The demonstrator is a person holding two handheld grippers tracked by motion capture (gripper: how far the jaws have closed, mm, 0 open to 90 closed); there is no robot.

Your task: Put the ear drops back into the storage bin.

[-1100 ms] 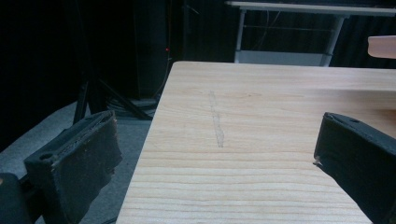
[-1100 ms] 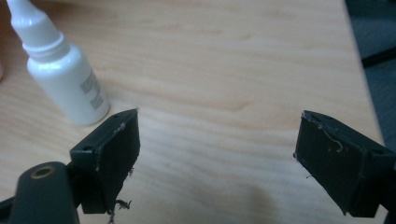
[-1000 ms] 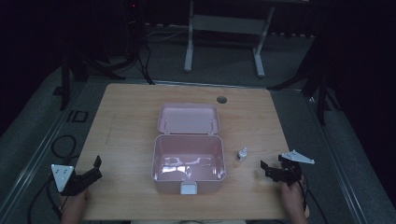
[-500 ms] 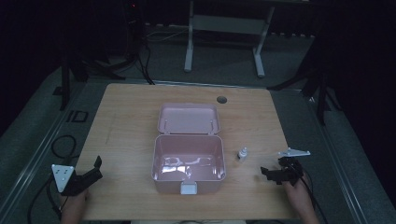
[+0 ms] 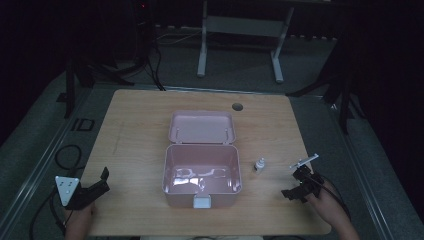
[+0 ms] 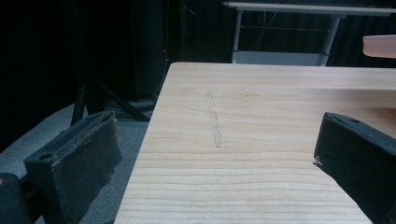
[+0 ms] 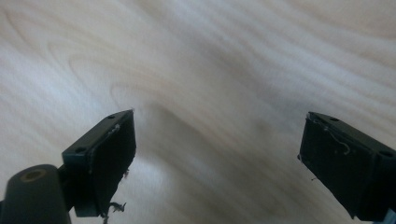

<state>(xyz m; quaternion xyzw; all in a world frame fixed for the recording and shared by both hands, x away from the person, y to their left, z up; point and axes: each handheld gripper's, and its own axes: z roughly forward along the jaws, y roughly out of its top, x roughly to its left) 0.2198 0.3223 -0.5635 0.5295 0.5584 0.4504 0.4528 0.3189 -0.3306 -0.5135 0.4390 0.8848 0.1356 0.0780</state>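
High view: your right gripper (image 5: 295,187) nears a small bottle (image 5: 259,164).
Jaws wide, empty; next, straddle it beside the pink box (image 5: 202,170).

One pink box (image 5: 202,170), one small bottle (image 5: 259,164), two hand-held grippers (image 5: 102,181).

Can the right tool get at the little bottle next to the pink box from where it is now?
Probably yes. The right tool stands open, and bare table lies between it and the small bottle. The bottle stands clear of the pink box, leaving room for the jaws.
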